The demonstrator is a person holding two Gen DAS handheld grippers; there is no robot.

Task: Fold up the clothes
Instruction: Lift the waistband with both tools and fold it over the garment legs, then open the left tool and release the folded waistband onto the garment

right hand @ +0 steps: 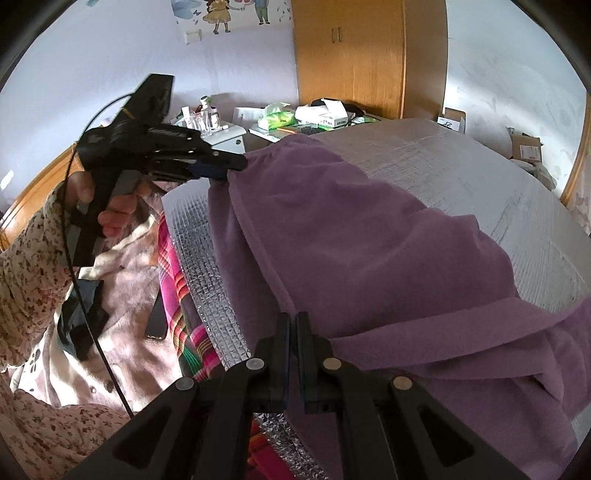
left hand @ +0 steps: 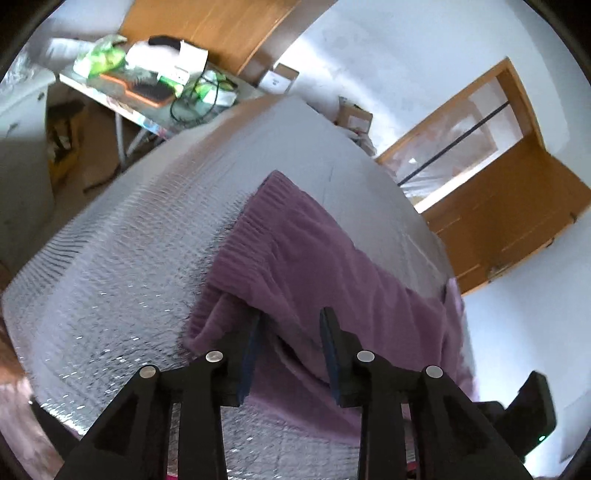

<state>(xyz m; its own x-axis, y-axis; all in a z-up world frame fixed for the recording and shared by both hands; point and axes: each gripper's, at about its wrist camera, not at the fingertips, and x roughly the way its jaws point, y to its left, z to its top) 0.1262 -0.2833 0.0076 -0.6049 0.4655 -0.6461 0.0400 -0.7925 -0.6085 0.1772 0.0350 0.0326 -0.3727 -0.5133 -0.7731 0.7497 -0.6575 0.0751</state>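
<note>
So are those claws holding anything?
Right gripper pinches the purple garment at its near edge. Left gripper has jaws apart at the other edge; a grip there cannot be told.

White walls, wood wardrobe (right hand: 349, 55), cluttered side table (left hand: 147, 107), open wood door (left hand: 509, 214).

Home bedroom. Wooden wardrobe (right hand: 349, 55), children's wall poster (right hand: 225, 14), cluttered bench (left hand: 147, 92). Wooden door (left hand: 498, 221) stands open.
</note>
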